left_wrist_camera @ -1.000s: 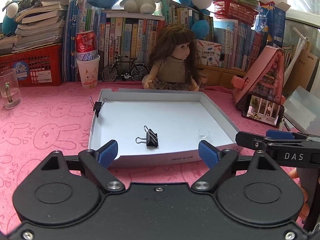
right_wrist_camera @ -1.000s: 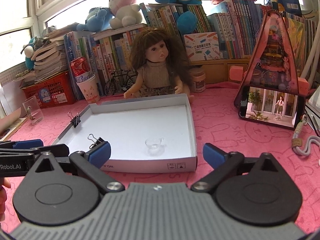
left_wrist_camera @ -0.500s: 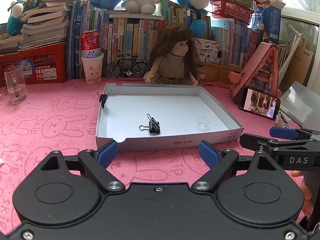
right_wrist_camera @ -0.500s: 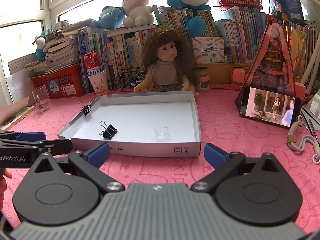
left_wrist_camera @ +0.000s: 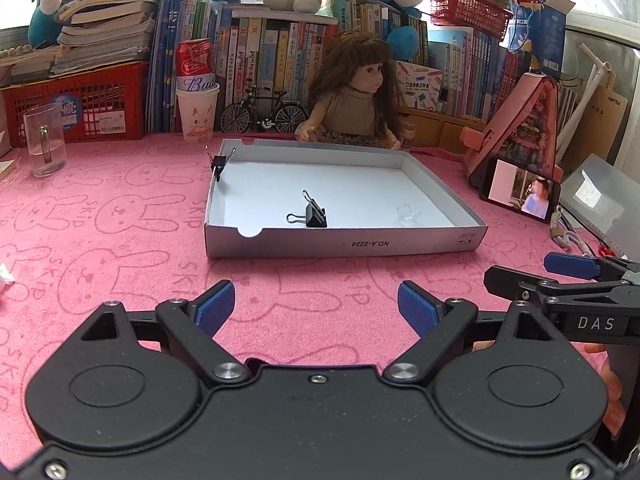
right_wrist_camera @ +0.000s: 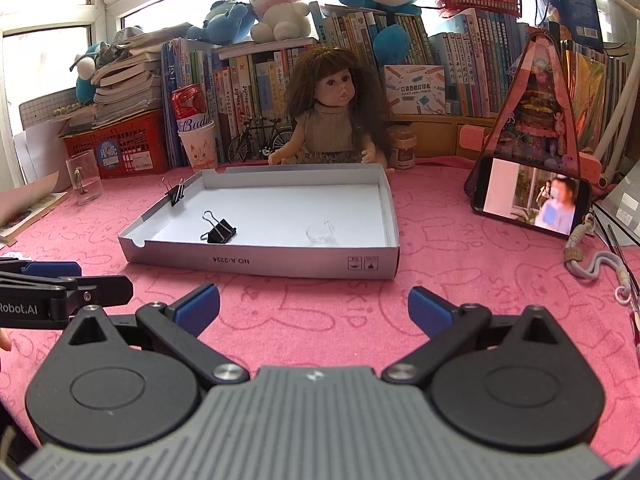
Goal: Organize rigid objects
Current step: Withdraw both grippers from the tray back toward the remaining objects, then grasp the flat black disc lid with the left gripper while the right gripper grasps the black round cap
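Both tools hang over the pink bunny-print cloth point(left_wrist_camera: 120, 208) with nothing between their pads: the left gripper point(left_wrist_camera: 316, 307) has its jaws spread wide, and so does the right gripper point(right_wrist_camera: 314, 307). Just ahead of them sits the white box lid point(left_wrist_camera: 344, 243), apparently the collecting tray, since one binder clip point(left_wrist_camera: 315, 216) lies on its floor and a second clip point(left_wrist_camera: 218, 162) is pinched upright on the far left wall. A small clear cup point(right_wrist_camera: 320, 233) rests ahead of the right gripper, inside the lid.
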`<state>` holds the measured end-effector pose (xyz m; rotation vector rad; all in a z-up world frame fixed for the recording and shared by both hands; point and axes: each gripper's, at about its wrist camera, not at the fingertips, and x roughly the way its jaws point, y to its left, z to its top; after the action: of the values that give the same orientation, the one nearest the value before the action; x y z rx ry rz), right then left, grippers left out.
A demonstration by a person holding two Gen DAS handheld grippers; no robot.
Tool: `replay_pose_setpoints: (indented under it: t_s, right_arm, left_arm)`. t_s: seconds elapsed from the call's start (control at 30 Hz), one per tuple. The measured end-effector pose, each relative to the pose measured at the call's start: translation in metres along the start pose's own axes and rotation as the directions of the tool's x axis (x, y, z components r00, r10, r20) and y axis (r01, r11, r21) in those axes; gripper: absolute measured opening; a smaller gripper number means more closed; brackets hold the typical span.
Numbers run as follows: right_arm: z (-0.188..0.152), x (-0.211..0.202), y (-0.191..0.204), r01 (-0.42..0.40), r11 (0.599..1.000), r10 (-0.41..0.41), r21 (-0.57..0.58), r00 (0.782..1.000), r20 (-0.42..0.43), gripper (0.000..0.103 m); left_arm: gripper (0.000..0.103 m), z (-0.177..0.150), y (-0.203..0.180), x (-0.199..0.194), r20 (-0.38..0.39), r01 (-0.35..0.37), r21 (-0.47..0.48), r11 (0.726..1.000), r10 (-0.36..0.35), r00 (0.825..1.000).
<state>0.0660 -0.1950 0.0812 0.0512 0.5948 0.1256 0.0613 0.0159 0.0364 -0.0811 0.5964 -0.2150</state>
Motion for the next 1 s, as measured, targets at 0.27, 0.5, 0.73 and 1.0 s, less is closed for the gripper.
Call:
replay_pose_setpoints:
  t_s: [0.27,0.5,0.73,1.0]
  right_arm:
    - [-0.012,-0.006,0.005,0.014,1.0,-0.014,-0.019,1.0,0.003,0.103]
    - [-0.023,-0.017,0.01,0.02,0.999,-0.019,-0.034,1.0,0.023,0.103]
    - [-0.035,-0.023,0.013,0.029,0.997,-0.028,-0.076,1.0,0.015,0.103]
    - [-0.051,-0.032,0.008,0.017,0.993,-0.017,-0.116,1.0,0.003,0.103]
  left_arm:
    - [0.088,-0.016,0.0,-0.006,-0.003,-0.003,0.007,1.0,0.003,1.0]
    - [0.09,-0.031,-0.002,-0.017,0.012,-0.019,0.021,1.0,0.019,1.0]
    - [0.091,-0.041,-0.001,-0.02,0.007,-0.018,0.035,0.999,0.018,1.0]
    - [0.088,-0.053,0.006,-0.03,0.02,-0.023,0.074,0.997,0.022,1.0]
